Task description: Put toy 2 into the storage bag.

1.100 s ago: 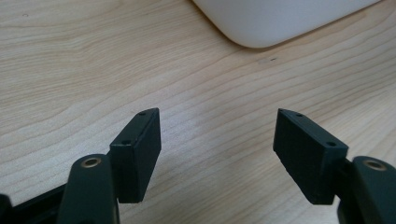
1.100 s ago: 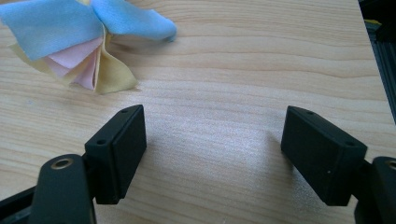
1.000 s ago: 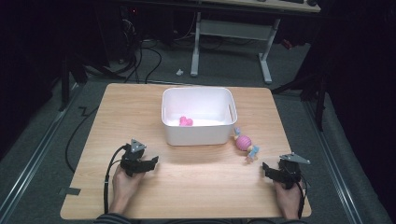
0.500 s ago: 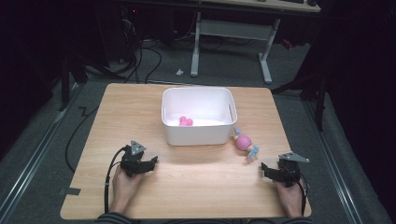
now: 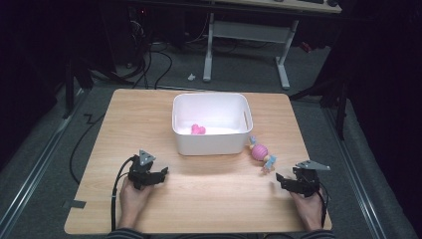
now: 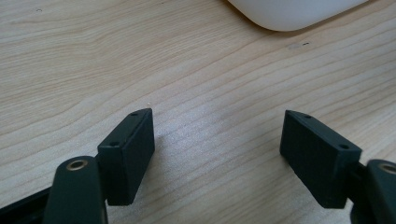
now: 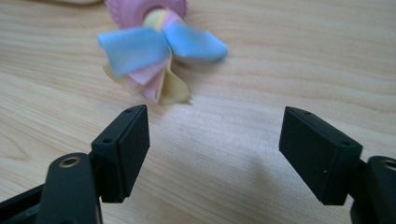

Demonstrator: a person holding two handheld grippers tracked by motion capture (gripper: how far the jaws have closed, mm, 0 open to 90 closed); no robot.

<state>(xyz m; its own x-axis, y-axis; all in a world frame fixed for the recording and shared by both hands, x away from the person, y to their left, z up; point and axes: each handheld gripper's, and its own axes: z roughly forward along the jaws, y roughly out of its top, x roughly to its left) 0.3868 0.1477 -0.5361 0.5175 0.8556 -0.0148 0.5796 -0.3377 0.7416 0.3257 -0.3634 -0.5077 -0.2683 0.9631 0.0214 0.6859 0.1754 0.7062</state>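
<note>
High view: a wooden table [image 5: 199,199] carries a white tub [image 5: 211,123] at its centre. Inside the tub, near the front left of its floor, lies one small pink item [image 5: 198,129]; its exact shape is too small to tell. Just outside the tub's front right corner lies a pink toy with cloth tassels [image 5: 261,153], resting on the table surface and close to the tub wall. The left gripper [image 5: 161,174] sits low over the table at the near left, held by a hand [image 5: 133,196], well apart from the tub. The right gripper [image 5: 279,179] sits at the near right, held by the other hand [image 5: 306,206], near the toy and pointing toward it.

Left gripper view: the left gripper [image 6: 217,144] stands released, jaws wide apart, with bare wood grain between them. Its jaws have just been opening, and nothing lies between them. A rounded corner of the tub [image 6: 294,11] enters at the top edge, a detail of distance the high view gives less clearly.

Right gripper view: the right gripper [image 7: 214,140] is also released, jaws spread with bare table between them. The toy [image 7: 156,51] lies just ahead of the jaws, untouched. This view resolves its blue, pink and yellow cloth strips and the pink ribbed body behind them.
</note>
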